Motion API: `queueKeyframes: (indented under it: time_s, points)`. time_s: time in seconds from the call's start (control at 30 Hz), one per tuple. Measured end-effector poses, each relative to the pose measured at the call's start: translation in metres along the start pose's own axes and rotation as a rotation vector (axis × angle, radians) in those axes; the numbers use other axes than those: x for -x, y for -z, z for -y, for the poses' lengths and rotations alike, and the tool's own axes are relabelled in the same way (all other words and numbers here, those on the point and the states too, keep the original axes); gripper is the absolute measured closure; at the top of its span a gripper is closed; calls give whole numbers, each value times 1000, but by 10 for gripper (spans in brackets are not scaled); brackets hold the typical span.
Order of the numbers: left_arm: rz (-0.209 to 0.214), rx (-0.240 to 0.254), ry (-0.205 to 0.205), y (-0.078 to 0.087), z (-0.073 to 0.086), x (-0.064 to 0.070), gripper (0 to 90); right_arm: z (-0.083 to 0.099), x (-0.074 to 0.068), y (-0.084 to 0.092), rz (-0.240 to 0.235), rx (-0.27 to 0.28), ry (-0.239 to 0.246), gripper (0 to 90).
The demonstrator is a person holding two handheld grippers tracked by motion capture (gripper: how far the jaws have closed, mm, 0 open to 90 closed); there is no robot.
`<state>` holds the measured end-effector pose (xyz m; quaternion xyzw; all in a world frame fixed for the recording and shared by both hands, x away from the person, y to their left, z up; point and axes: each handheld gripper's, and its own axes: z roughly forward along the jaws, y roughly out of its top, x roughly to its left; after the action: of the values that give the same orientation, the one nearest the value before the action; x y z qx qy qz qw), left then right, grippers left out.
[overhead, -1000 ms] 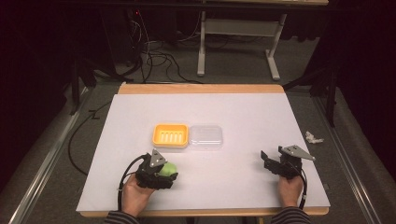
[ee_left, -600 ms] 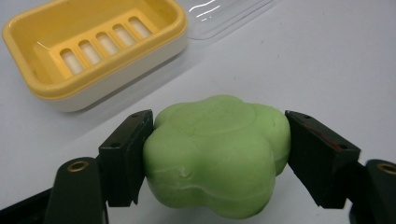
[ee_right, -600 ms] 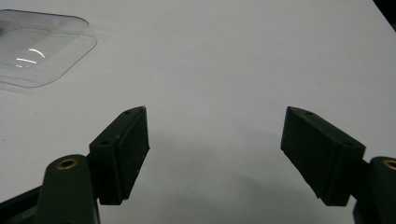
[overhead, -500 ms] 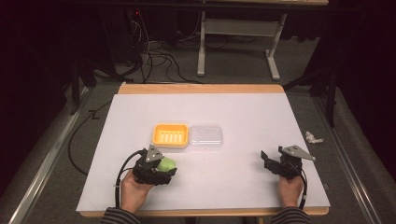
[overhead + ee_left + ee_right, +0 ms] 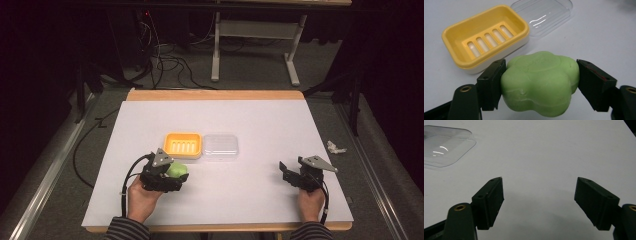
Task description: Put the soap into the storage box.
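A green, flower-shaped bar of soap [image 5: 539, 82] sits clamped between the two black jaws of my left gripper [image 5: 540, 80], lifted a little above the white table. In the high view this left gripper [image 5: 172, 172] with the green soap [image 5: 177, 169] hangs just in front of a yellow soap dish [image 5: 183, 144] with a slotted floor. The same yellow soap dish [image 5: 485, 37] lies just beyond the soap in the left gripper view. A clear plastic lid [image 5: 220, 146] lies flat beside the dish on its right. My right gripper [image 5: 290, 172] rests open near the table's front right, nothing between its jaws [image 5: 539, 200].
The white table top [image 5: 250, 120] has a wooden edge at front and back. A crumpled scrap [image 5: 336, 147] lies on the floor past the right edge. Cables and a desk frame [image 5: 250, 35] stand on the floor behind. The clear lid's corner [image 5: 446, 145] lies far left of my right gripper.
My left gripper with the green soap has risen slightly and drifted toward the yellow dish. The right gripper has stayed where it was.
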<state>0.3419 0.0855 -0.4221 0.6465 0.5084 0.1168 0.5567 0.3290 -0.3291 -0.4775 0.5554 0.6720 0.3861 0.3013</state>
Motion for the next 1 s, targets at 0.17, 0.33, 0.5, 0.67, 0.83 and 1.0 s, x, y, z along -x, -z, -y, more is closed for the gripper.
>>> queueKeyframes:
  time_s: [0.17, 0.33, 0.5, 0.67, 0.83, 1.0]
  points:
    - [8, 8, 12, -3, -10, 0, 276, 0, 0, 0, 0, 0, 0, 240]
    - [7, 17, 19, -8, -18, -1, 276, 0, 0, 0, -1, 1, 0, 240]
    - [14, 19, 37, -12, -26, -2, 276, 0, 0, 1, -1, -1, -10, 240]
    - [17, 24, 52, -14, -29, -1, 276, 0, 0, 1, -2, 0, -9, 240]
    - [19, 28, 64, -19, -33, -1, 276, 0, 0, 0, -3, 0, -2, 240]
    - [17, 26, 69, -23, -40, -2, 276, 0, 0, 1, -3, -1, -11, 240]
